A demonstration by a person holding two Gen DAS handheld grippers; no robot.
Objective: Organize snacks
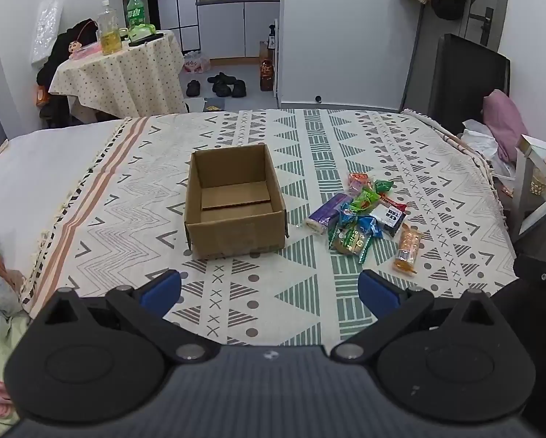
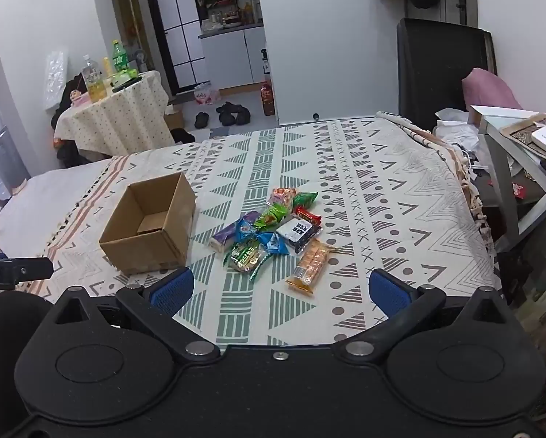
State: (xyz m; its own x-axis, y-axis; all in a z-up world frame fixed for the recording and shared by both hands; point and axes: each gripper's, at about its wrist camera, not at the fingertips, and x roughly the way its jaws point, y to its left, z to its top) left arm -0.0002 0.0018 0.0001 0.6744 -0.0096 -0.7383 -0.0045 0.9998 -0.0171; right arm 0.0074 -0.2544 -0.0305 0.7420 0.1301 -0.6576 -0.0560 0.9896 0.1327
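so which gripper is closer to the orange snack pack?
Right. The right gripper is just short of the orange snack pack, pack roughly centred ahead. The left gripper faces the cardboard box; the pack lies off to its right.

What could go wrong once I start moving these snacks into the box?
The snack pile is overlapped, so the right tongs may pinch two wrappers or drag neighbours; the orange packet lies apart and looks easiest. The cardboard box looks light and sits on a soft bedspread, so a bump could slide or tip it; the open left tongs could steady it.
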